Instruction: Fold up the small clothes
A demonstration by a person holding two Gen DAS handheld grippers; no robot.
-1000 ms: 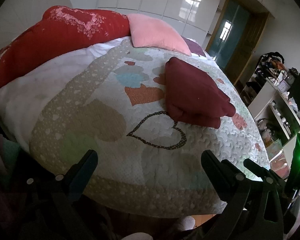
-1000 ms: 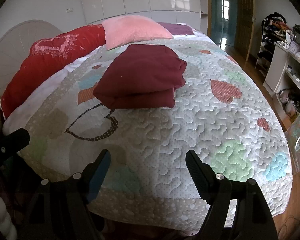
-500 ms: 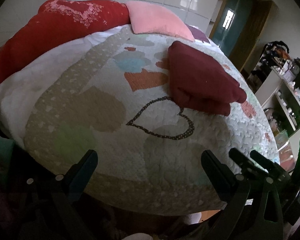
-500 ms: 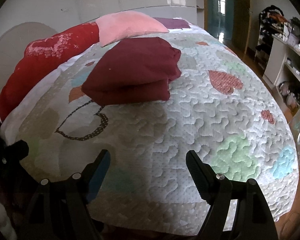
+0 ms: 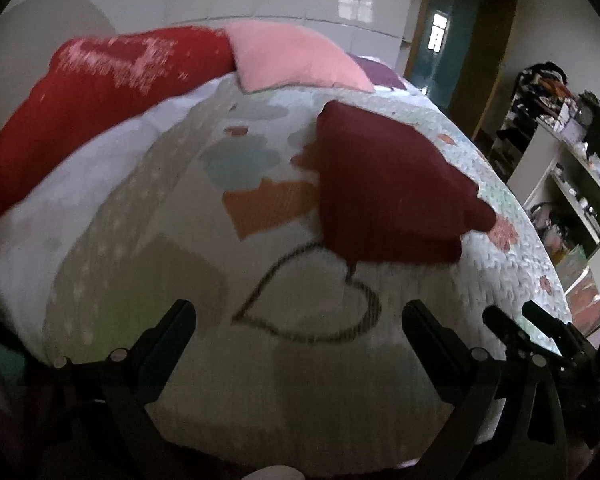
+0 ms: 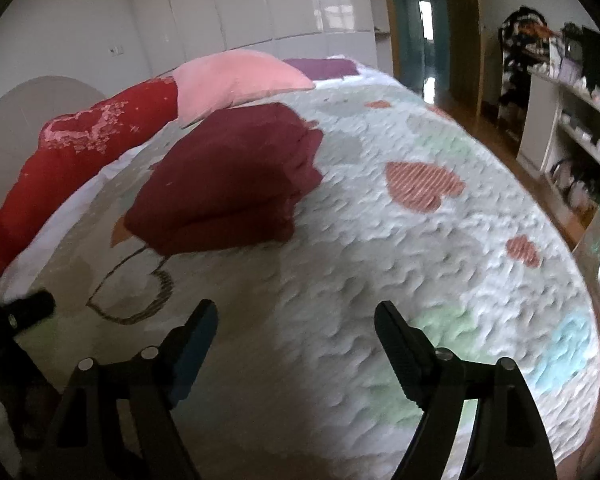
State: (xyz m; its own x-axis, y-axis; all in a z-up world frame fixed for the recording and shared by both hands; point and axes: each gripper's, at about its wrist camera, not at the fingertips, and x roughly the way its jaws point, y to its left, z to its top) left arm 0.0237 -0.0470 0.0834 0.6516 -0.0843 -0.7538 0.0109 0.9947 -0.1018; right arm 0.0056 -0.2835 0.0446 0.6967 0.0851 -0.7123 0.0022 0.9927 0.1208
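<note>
Left wrist view first: my left gripper (image 5: 298, 322) has its jaws wide apart with nothing between them, only the bed quilt (image 5: 148, 184) below. The folded dark red cloth (image 5: 384, 192) lies up ahead and a bit to the right of this gripper, well apart from it. A big red pillow (image 5: 92, 92) and a pink pillow (image 5: 292, 62) sit at the far end of the bed. At the right edge I can see the black fingers of my other gripper poking in.

In the right wrist view, my right gripper (image 6: 296, 322) is opening its jaws a little more, and nothing is between them. From here the dark red cloth (image 6: 228, 176) lies ahead and to the left, also well apart. It looks already folded into a thick, tidy bundle, longer from side to side than from front to back. Its near long edge faces both grippers.

I think both hands are about the same way off from it. The cloth sits between their two lines, so both could reach in together.
</note>
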